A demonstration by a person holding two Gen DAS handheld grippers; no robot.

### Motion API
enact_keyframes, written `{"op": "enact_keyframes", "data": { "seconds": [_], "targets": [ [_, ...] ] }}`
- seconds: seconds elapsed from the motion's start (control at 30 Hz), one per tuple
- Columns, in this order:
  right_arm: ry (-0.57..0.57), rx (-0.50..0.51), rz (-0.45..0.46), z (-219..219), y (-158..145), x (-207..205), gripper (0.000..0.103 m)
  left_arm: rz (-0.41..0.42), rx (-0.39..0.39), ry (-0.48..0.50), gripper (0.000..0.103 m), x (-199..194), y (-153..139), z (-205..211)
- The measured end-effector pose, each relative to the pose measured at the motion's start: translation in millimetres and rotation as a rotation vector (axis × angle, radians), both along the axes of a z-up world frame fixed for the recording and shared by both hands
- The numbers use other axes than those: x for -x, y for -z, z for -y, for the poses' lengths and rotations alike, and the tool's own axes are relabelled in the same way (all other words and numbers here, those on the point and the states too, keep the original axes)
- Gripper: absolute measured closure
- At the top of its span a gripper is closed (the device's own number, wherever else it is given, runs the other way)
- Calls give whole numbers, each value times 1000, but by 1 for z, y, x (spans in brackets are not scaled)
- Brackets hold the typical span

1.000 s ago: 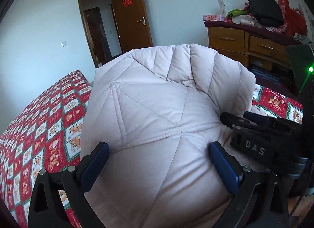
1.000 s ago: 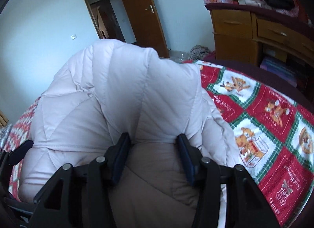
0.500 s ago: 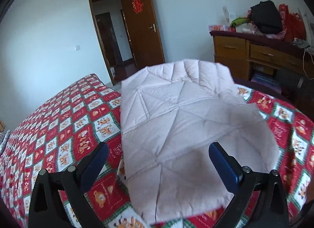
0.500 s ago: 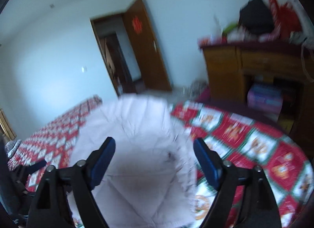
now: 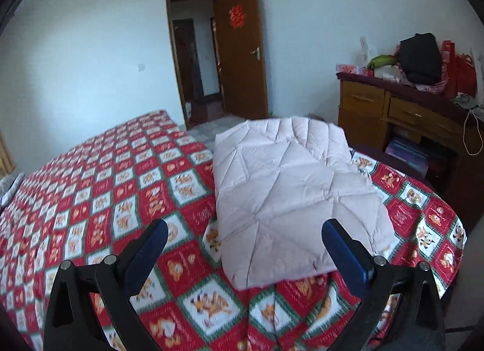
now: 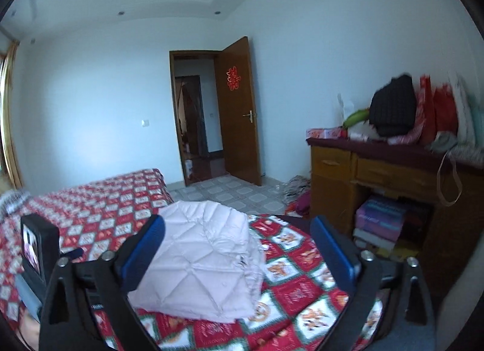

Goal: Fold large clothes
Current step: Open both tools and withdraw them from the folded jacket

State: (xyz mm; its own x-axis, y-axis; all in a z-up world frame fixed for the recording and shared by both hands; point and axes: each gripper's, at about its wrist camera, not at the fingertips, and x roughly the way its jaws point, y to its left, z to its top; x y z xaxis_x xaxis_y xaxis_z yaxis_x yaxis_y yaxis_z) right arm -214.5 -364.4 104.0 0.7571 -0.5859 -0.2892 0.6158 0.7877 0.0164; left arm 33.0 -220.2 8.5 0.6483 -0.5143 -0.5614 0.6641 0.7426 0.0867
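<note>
A pale pink quilted down jacket (image 5: pixel 290 187) lies folded into a flat rectangle near the corner of the bed (image 5: pixel 99 187), which has a red, white and green bear-print cover. My left gripper (image 5: pixel 243 240) hangs open above the jacket's near edge, nothing between its blue pads. In the right wrist view the same jacket (image 6: pixel 205 257) lies below and ahead of my right gripper (image 6: pixel 237 245). Its jaws are still opening, wide apart, with nothing between them. The left gripper's body (image 6: pixel 39 245) shows at the left edge of that view.
A wooden dresser (image 5: pixel 402 121) piled with bags and clothes stands right of the bed. A brown door (image 5: pixel 242 51) stands ajar on the far wall. Tiled floor (image 6: pixel 242 193) lies between bed and door, with a heap of cloth (image 6: pixel 298 196) beside the dresser.
The right gripper let go of the jacket and opened wide. Both grippers pulled back and rose, and the jacket now lies flat and folded on the bed.
</note>
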Motion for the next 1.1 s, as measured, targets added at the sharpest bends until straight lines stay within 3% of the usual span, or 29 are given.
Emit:
{"op": "enact_keyframes", "data": {
  "seconds": [0.2, 0.33, 0.47, 0.57, 0.77, 0.87, 1.0, 1.1],
  "targets": [
    [-24, 11, -175, -13, 38, -24, 0, -84, -59, -5, 1, 12, 17, -2],
    [-56, -105, -308, -6, 81, -42, 0, -130, -146, -32, 1, 16, 43, -3],
    [-89, -242, -443, -2, 126, -55, 0, -231, -231, -48, 1, 13, 72, -6],
    [-111, -296, -479, -6, 142, -48, 0, -291, -274, -52, 1, 17, 90, -9],
    [-124, -386, -451, -8, 132, -28, 0, -281, -328, -24, 1, 41, 90, -13],
    [-125, -386, -348, -9, 110, -16, 0, -276, -281, -6, 1, 52, 68, -17],
    [-116, -321, -238, -12, 81, -6, 0, -143, -187, -8, 1, 71, 25, -24],
    [-106, -260, -182, -21, 62, 1, 0, -95, -131, -28, 1, 78, 4, -32]
  ]
}}
